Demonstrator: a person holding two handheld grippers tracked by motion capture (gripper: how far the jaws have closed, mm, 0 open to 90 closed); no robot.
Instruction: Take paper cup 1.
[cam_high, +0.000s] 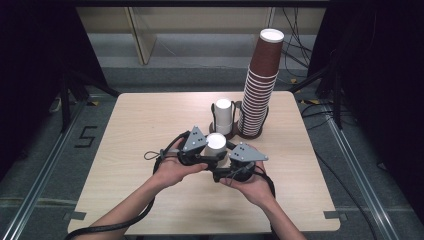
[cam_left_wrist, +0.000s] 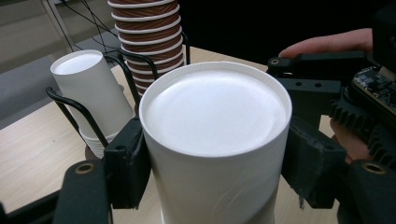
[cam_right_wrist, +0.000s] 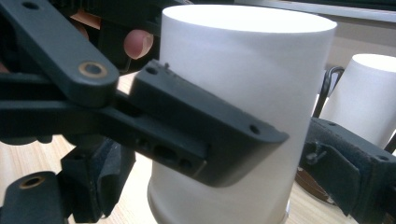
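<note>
Two grippers meet at one white cup (cam_high: 216, 142), upside down, just in front of the rack (cam_high: 235, 132) on the worktop (cam_high: 140, 125). Left gripper (cam_high: 202, 155) has its jaws closed on the cup's sides. Right gripper (cam_high: 222, 167) has its jaws around the same cup, apart from it, not pressing. Brown cup stack (cam_high: 260, 85) stands in the rack.

A tall brown cup stack (cam_high: 260, 85) and white cups (cam_high: 223, 116) stand in wire holders (cam_high: 239, 131) on the table (cam_high: 140, 125)
</note>
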